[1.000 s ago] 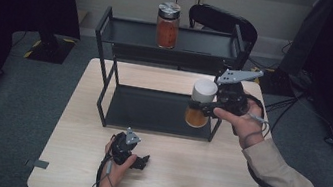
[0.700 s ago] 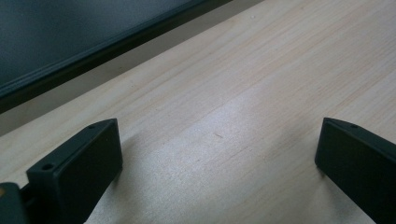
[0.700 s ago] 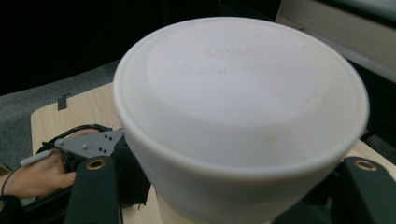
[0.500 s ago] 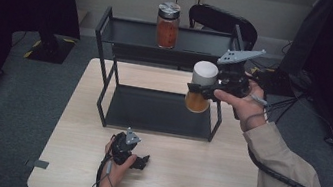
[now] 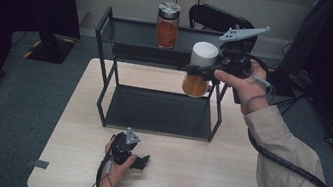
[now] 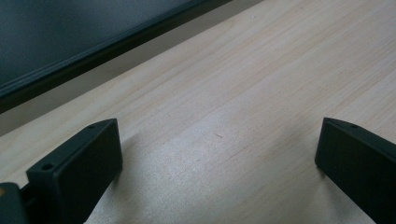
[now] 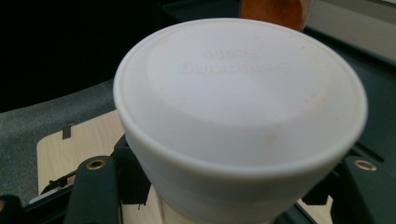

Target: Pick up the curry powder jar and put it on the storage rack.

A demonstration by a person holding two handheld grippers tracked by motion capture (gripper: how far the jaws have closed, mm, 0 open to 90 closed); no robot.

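The right tongs (image 5: 197, 71) pinch a jar (image 5: 199, 69) with a white lid and orange contents, gripping it just under the lid. In the high view the jar hangs in the air at about two o'clock from the worktop's middle, upright, level with the top tier of the black rack (image 5: 112, 39) and just in front of that tier's right end. It touches neither tier. In the right gripper view the lid (image 7: 240, 88) sits close to the camera, with a black jaw on either side of the jar's neck.

A second jar (image 5: 167, 25), with a metal lid and red contents, stands on the rack's top tier at twelve o'clock, well apart from the held one. The lower tier (image 5: 159, 112) is bare.

The left tongs (image 5: 141, 162) rest on the worktop (image 5: 201, 180) at about seven o'clock, near the front edge, with the person's hand (image 5: 118, 159) wrapped round the grip. Their jaws are spread wide with nothing between them; the left gripper view looks between them at bare wood grain, with the rack's dark edge (image 6: 116, 39) running across the upper left.
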